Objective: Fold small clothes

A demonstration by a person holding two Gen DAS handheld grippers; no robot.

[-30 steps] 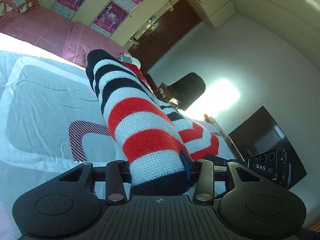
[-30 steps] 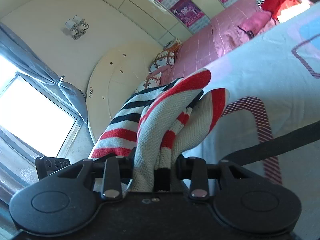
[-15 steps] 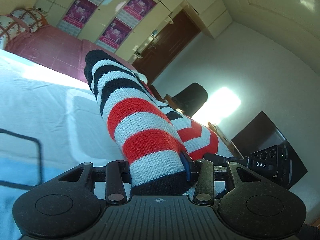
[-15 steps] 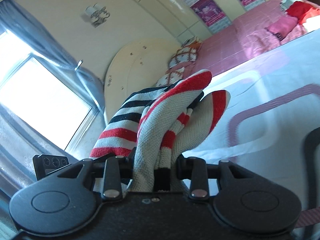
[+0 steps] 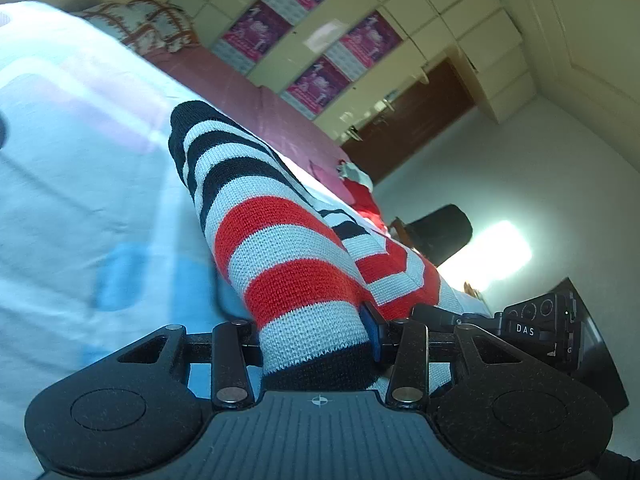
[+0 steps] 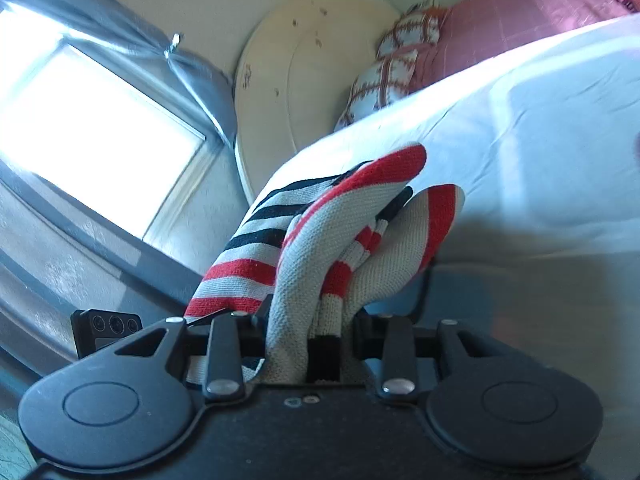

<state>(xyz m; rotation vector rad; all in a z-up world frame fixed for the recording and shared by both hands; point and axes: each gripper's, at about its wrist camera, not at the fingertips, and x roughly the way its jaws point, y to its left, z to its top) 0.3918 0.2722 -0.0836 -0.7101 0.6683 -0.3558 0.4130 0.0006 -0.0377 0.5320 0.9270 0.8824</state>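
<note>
A knitted garment with red, white and black stripes (image 5: 280, 248) is held between both grippers, above a white and light blue bedsheet (image 5: 80, 184). My left gripper (image 5: 320, 344) is shut on its black-edged end. My right gripper (image 6: 320, 336) is shut on a bunched part of the same striped garment (image 6: 360, 232), whose inside-out folds stick up. The fingertips are hidden by the cloth in both views.
A pink bedspread (image 5: 256, 116) with patterned pillows (image 6: 396, 64) lies beyond the sheet. A red cloth pile (image 5: 360, 196), a dark chair (image 5: 440, 232) and a brown door (image 5: 412, 120) stand far right. A window with a grey curtain (image 6: 100, 128) is on the left. The other gripper's camera (image 5: 536, 328) shows at the right.
Both grippers have swung with the garment still held. The background sheet has shifted and the patterned part has left view. The grip on the cloth is unchanged.
</note>
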